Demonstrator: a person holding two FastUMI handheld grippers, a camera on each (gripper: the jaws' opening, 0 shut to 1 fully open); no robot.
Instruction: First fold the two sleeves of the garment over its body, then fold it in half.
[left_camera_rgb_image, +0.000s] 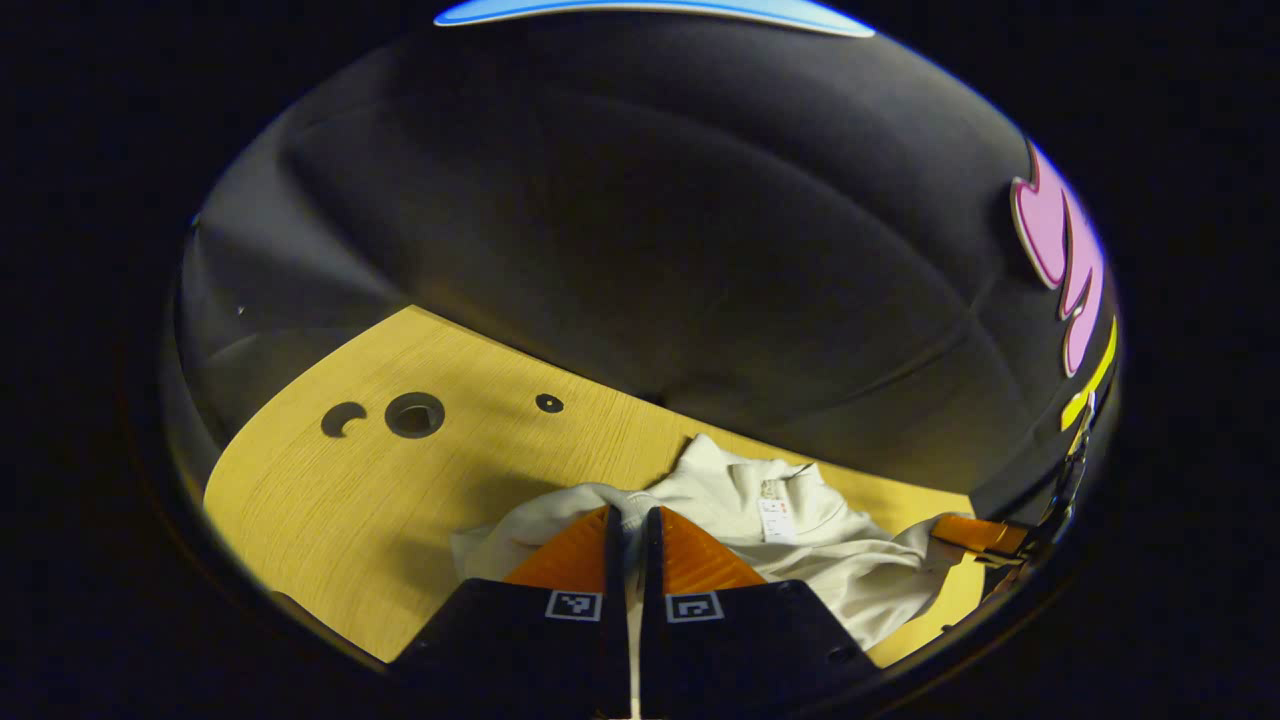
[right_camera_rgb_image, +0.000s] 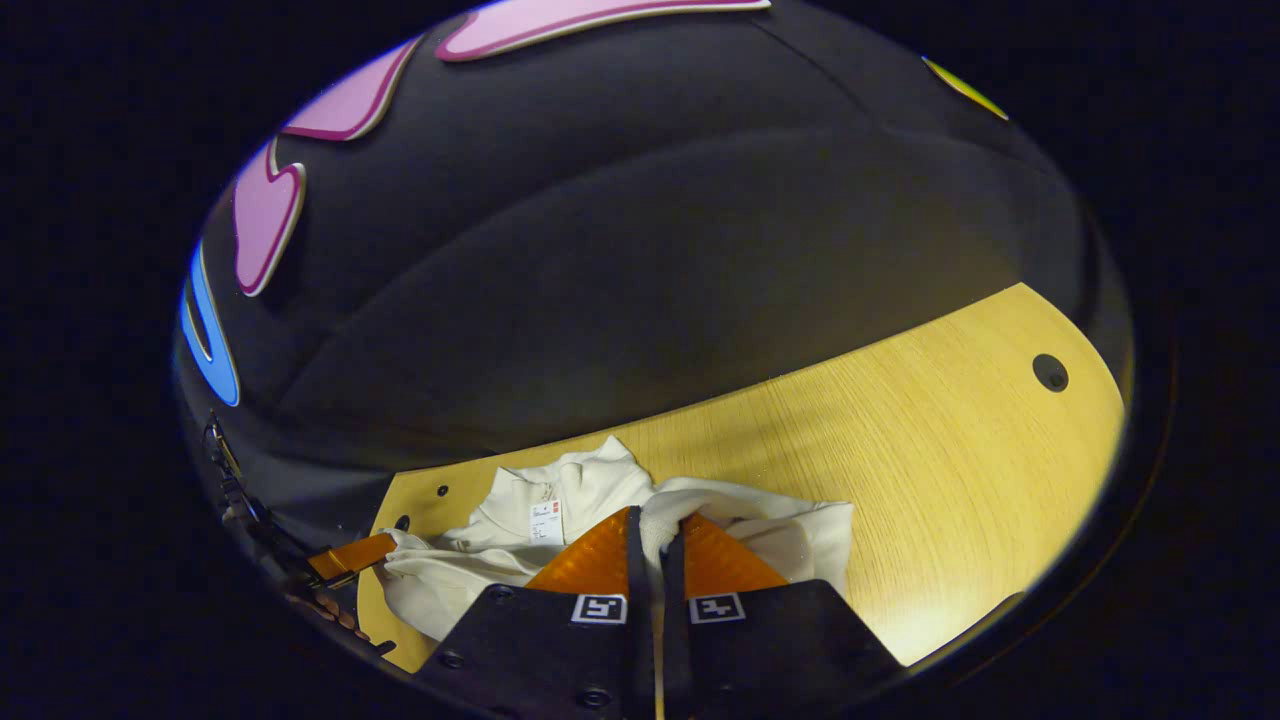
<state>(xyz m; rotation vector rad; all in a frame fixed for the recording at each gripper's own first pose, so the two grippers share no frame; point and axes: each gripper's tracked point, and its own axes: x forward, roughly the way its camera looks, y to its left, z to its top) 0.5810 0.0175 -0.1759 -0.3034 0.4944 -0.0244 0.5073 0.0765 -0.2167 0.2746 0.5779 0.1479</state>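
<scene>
A cream-white garment (left_camera_rgb_image: 800, 540) lies bunched on the wooden table (left_camera_rgb_image: 330, 500), its neck label facing up. My left gripper (left_camera_rgb_image: 632, 520) is shut on a fold of the garment, with white cloth pinched between its orange fingers (left_camera_rgb_image: 575, 550). In the right gripper view the garment (right_camera_rgb_image: 560, 510) is crumpled in the same way, and my right gripper (right_camera_rgb_image: 655, 530) is shut on another fold of it. The right gripper (left_camera_rgb_image: 985, 537) shows at the far right of the left gripper view. The left gripper (right_camera_rgb_image: 350, 558) shows at the lower left of the right gripper view, with a hand behind it.
The table has several round holes (left_camera_rgb_image: 414, 414) at its far left and one hole (right_camera_rgb_image: 1050, 372) at the far right. The booth's black cloth wall (left_camera_rgb_image: 650, 220) rises right behind the table's far edge.
</scene>
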